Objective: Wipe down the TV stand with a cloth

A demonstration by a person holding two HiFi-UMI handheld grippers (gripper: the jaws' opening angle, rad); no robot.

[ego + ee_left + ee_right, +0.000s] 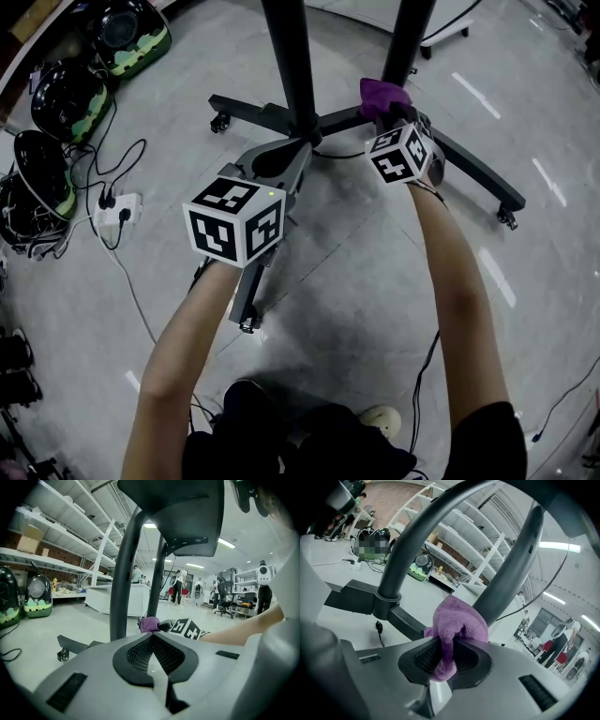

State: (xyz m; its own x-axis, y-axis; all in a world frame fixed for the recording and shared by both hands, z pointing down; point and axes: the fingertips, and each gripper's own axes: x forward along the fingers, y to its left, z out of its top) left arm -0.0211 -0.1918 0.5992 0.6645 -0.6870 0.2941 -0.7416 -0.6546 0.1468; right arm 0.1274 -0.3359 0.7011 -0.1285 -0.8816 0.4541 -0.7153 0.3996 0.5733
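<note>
Cloth (384, 97) of purple terry is held bunched in the right gripper (389, 112), whose jaws are closed on a fold of it, with most of the fabric bulging out ahead of the tips. In the right gripper view the cloth (457, 620) is seen pressed at the foot of the right-hand post (506, 573) of the TV stand (469, 164), where that post meets the base; whether real contact is made cannot be settled, though it looks so. The left gripper (279, 157) is held low, just near of the left post (291, 84). Its jaws are brought together with nothing between them, as the left gripper view shows (152, 638).

Wiping is judged to be under way at the joint of post and base, with the long legs not yet visibly covered.

Several risks are suggested. Only a narrow fold is pinched, so the cloth could be dragged out of the jaws if it is rubbed hard against the post's edge. The base stands on castors (219, 122), so a firm push could roll the stand away, since it is not steadied by the left gripper. A black cable (345, 154) crosses the base near the cloth and could be snagged by a sideways stroke.
</note>
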